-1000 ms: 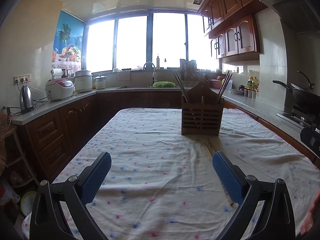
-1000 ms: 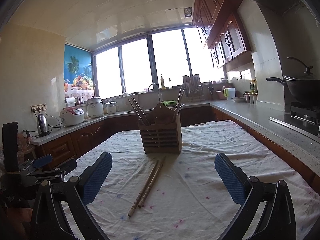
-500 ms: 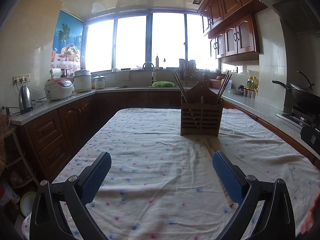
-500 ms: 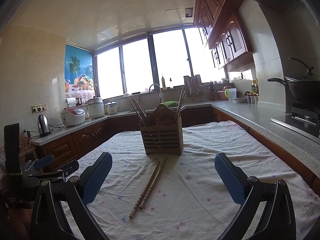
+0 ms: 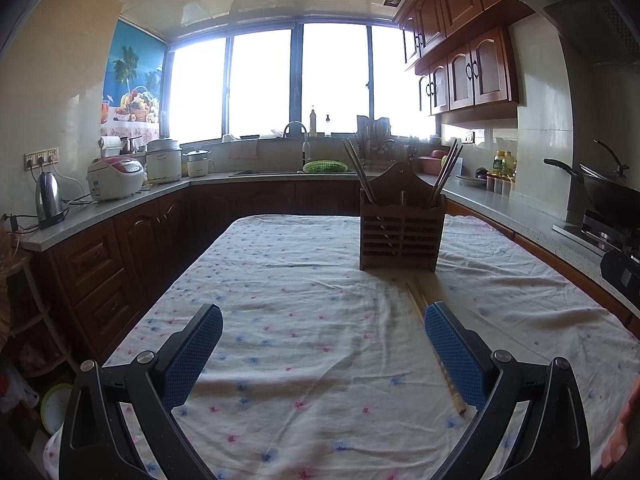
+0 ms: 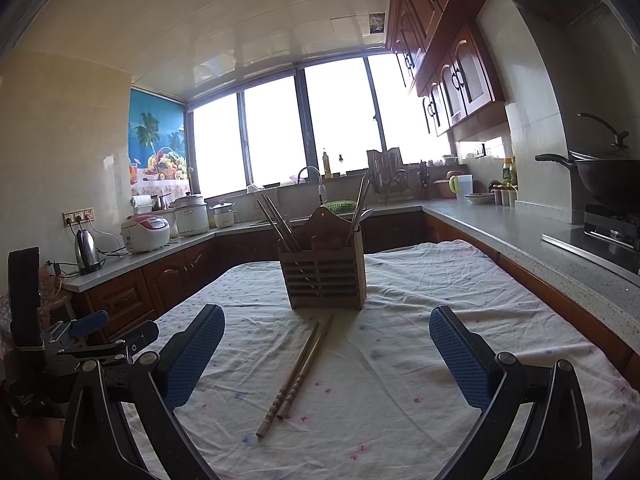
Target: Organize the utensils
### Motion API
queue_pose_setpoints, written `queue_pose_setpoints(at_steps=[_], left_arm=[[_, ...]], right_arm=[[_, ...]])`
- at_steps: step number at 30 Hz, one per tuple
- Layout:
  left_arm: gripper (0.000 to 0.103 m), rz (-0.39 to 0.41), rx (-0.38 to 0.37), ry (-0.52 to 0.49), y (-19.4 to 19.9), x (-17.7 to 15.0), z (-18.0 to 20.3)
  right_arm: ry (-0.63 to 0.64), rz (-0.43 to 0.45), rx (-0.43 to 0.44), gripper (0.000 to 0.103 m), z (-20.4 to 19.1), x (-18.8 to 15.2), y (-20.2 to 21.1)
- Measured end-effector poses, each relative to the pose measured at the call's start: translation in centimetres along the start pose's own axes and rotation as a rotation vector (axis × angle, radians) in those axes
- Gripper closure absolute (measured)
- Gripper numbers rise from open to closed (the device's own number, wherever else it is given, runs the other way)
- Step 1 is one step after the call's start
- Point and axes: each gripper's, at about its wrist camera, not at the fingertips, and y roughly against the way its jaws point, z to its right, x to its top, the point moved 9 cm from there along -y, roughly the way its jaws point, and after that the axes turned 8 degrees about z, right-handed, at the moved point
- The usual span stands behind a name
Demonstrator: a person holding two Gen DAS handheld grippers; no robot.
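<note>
Meanwhile, both claws hung over the cloth-covered desk (image 6: pixel 460 280) with nothing between their blue pads: the left claw (image 5: pixel 324 344) stood spread wide, and the right claw (image 6: pixel 326 346) likewise. Two chopsticks (image 6: pixel 298 376) lay side by side on the cloth, just in front of the wooden holder (image 6: pixel 324 276), which stood upright with more chopsticks in it.
</note>
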Motion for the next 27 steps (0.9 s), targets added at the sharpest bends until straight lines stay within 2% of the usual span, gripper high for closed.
queue_pose_setpoints(at_steps=[27], left_arm=[[0.001, -0.019, -0.005, 0.011, -0.9, 0.2, 0.3]], right_arm=[[0.003, -0.014, -0.012, 0.0, 0.6, 0.0, -1.1]])
